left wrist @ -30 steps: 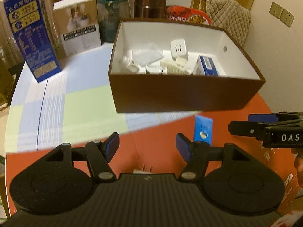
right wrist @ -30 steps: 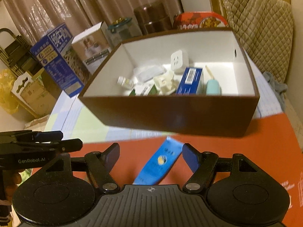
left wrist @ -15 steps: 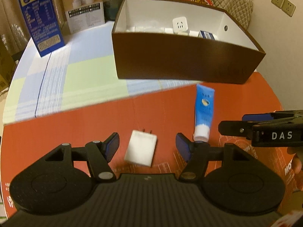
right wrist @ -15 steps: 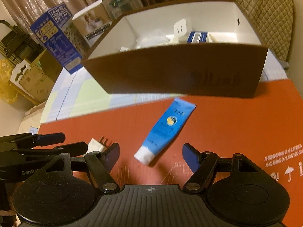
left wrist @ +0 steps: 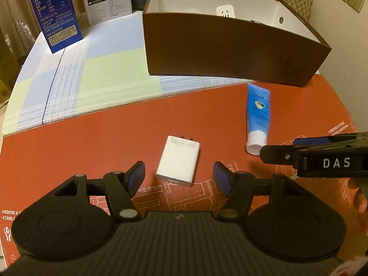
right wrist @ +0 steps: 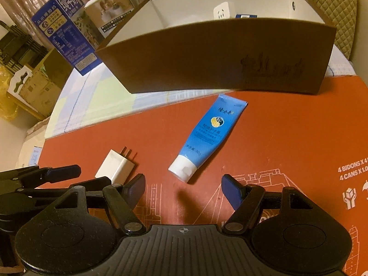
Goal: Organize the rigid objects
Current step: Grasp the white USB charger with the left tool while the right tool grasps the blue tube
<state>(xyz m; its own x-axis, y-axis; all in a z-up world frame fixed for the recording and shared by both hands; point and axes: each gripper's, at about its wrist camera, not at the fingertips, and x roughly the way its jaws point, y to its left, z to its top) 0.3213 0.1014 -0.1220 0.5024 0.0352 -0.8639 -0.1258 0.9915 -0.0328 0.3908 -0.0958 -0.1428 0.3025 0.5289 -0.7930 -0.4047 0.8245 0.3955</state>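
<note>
Two items left out on the red cardboard sheet (left wrist: 96, 138) covering the near part of the counter: white plug-in charger (left wrist: 178, 163) lying flat, prongs pointing toward the far edge, and blue hand-cream tube (right wrist: 210, 135) lying on its side, white cap toward the near edge, crimped end nearly under the brown storage box (left wrist: 230, 50). Box sits toward the far edge, open top, white inside; a white socket adapter (left wrist: 225, 12) and the corner of a blue carton poke above its wall, so it reads as the drop-off spot for loose rigid items. Left tongs (left wrist: 178, 179) released, nothing between the pads, lined up straight over the charger's near end — looks set for a grab across its narrow sides. Right tongs (right wrist: 182, 187) also released and empty, aimed at the tube's cap end, cap just beyond the fingertips. Both point steeply down at the counter, each on its own target, probably for a paired pickup. Blue milk carton (left wrist: 54, 11) and white product box (left wrist: 108, 2) stand upright at the far left edge on the checked cloth (left wrist: 76, 76), well apart from the working zone. Neither loose item is touched yet.
</note>
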